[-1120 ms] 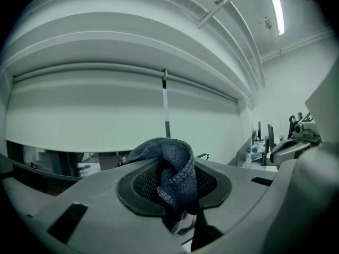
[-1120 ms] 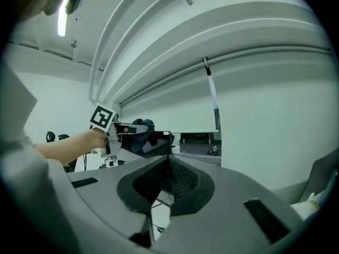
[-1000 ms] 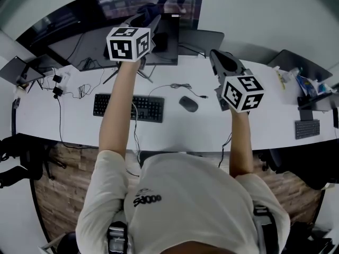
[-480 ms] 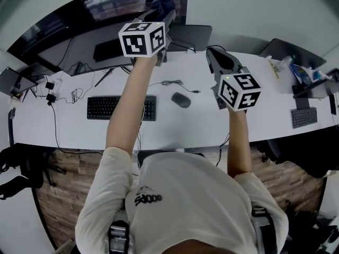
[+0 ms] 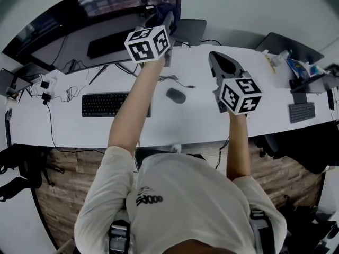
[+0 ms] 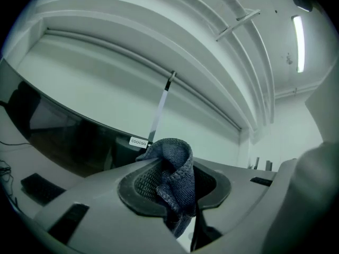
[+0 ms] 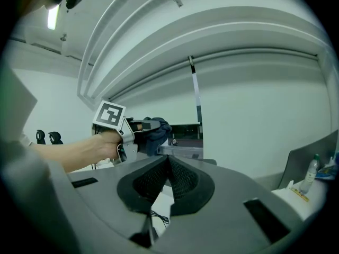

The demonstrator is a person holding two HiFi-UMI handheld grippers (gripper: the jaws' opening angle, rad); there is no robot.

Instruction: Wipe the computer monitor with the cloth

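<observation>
Broadly, a long white worktop [image 5: 175, 123] curves across the scene, and the wide dark monitor [image 5: 122, 1] stands along its far edge. A black keyboard [image 5: 106, 105] lies nearer the person, left of the left arm. The left gripper [image 6: 170, 187] is raised at the monitor's right end, its jaws clamped on a bunched blue cloth [image 6: 177, 165] close to the screen's edge. The right gripper [image 7: 168, 176] hovers over the worktop, jaws pressed together on nothing. A dark mouse [image 5: 175, 95] rests between the arms.
</observation>
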